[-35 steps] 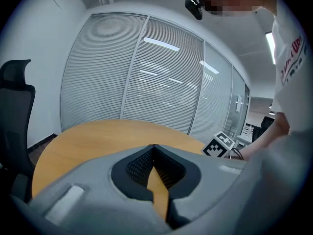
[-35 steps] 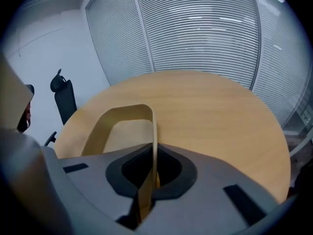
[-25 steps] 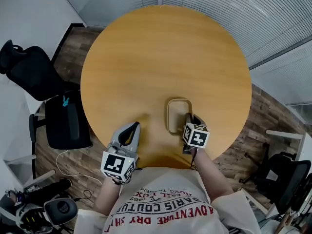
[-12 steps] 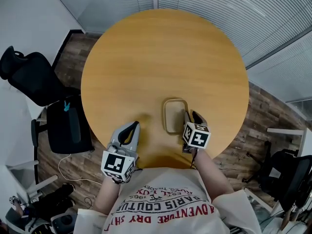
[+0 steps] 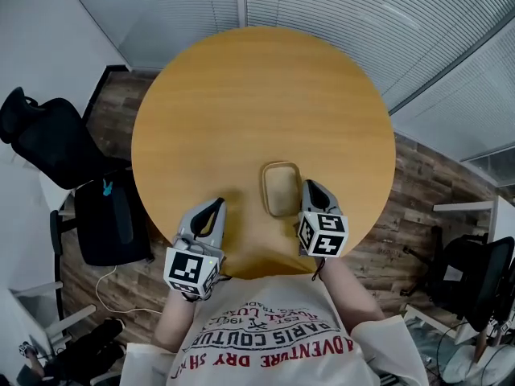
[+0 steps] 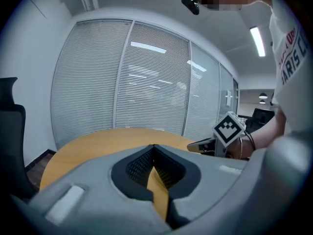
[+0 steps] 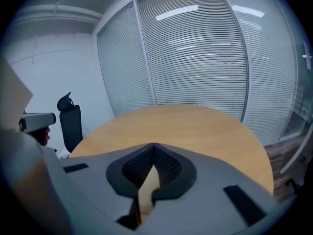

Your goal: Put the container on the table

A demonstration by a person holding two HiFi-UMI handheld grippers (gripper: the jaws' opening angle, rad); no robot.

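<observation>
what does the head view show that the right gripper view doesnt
Head view only: the container on the table, and the right gripper seen whole from above. Right gripper view only: its jaws close up, shut and empty. Both: the table, the left gripper, a black chair, the blinds.

So the container (image 5: 281,189) is a shallow beige tub with rounded corners, sitting flat, rim up, on the round wooden counter (image 5: 241,95), close to its near edge.
</observation>
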